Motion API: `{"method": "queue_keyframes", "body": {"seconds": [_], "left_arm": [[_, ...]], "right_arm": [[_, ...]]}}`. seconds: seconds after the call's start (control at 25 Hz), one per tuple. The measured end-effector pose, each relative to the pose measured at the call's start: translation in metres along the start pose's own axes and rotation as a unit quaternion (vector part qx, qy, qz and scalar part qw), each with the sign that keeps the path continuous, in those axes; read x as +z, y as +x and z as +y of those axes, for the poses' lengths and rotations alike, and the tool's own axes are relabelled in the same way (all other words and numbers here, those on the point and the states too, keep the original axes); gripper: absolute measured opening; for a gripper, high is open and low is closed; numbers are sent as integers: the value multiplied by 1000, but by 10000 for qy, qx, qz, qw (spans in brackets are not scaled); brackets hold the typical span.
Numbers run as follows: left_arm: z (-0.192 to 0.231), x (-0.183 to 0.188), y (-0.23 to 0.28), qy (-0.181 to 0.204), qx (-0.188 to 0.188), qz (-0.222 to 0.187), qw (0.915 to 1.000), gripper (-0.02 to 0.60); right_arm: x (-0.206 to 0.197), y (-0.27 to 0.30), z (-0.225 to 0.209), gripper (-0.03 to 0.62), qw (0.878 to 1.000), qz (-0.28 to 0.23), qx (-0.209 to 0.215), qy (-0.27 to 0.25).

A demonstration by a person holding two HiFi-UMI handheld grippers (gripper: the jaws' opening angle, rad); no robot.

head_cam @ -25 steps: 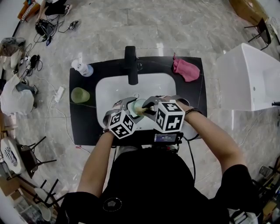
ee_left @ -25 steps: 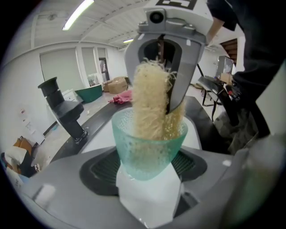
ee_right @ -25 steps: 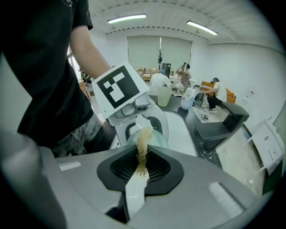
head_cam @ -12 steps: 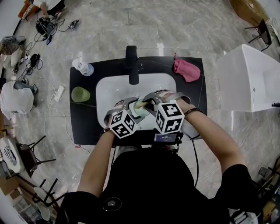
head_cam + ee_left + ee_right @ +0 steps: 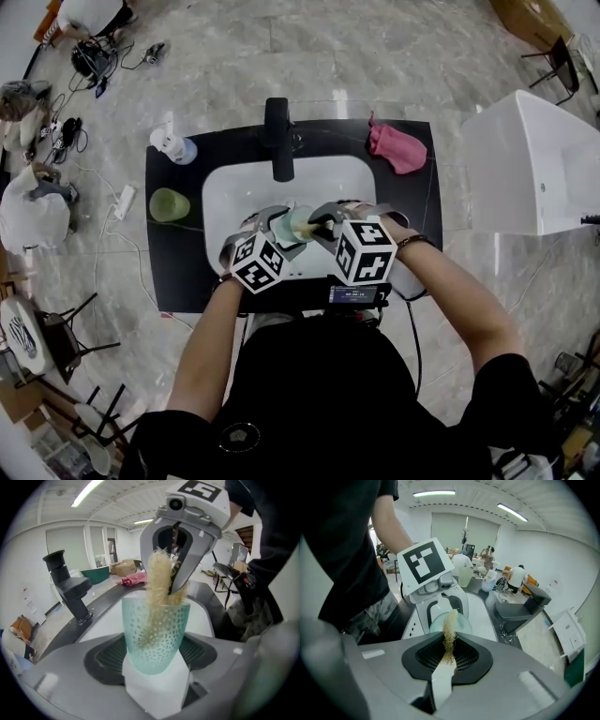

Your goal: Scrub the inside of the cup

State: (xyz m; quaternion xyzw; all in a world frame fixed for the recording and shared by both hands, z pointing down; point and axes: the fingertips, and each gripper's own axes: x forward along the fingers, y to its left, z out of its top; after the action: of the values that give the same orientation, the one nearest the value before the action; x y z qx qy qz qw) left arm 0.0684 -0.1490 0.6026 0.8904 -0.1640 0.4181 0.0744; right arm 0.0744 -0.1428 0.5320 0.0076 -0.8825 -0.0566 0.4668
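Note:
Over the white sink basin, my left gripper is shut on a pale teal cup with a honeycomb pattern, seen in the head view as the same cup. My right gripper is shut on a straw-coloured bristle brush. The brush reaches down into the cup's mouth. In the left gripper view the right gripper hangs just above the cup rim. The brush's lower part is hidden behind the cup wall.
A black faucet stands at the basin's back edge. On the black counter lie a pink cloth, a green cup and a white bottle. A white tub stands to the right.
Both grippers, with the cup and the brush, have shifted slightly up toward the faucet. The brush stays inside the cup.

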Motion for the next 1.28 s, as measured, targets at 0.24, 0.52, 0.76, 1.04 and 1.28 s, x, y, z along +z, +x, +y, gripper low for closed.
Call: {"method": "queue_keyframes", "body": {"seconds": [0.24, 0.52, 0.76, 1.04, 1.28], "left_arm": [[3, -3, 7, -67, 122, -17, 9999, 350], [5, 0, 13, -22, 191, -6, 9998, 348], [9, -2, 14, -98, 225, -53, 9997, 348], [13, -20, 18, -293, 214, 37, 9993, 348], [23, -33, 19, -456, 273, 152, 9985, 348]], "right_arm": [[7, 1, -3, 44, 9973, -244, -3, 689], [14, 3, -5, 44, 9932, -435, 19, 1081], [9, 0, -11, 44, 9918, -406, -71, 1208], [0, -15, -27, 44, 9853, -585, -226, 1591], [-11, -32, -50, 44, 9780, -662, -569, 1895]]}}
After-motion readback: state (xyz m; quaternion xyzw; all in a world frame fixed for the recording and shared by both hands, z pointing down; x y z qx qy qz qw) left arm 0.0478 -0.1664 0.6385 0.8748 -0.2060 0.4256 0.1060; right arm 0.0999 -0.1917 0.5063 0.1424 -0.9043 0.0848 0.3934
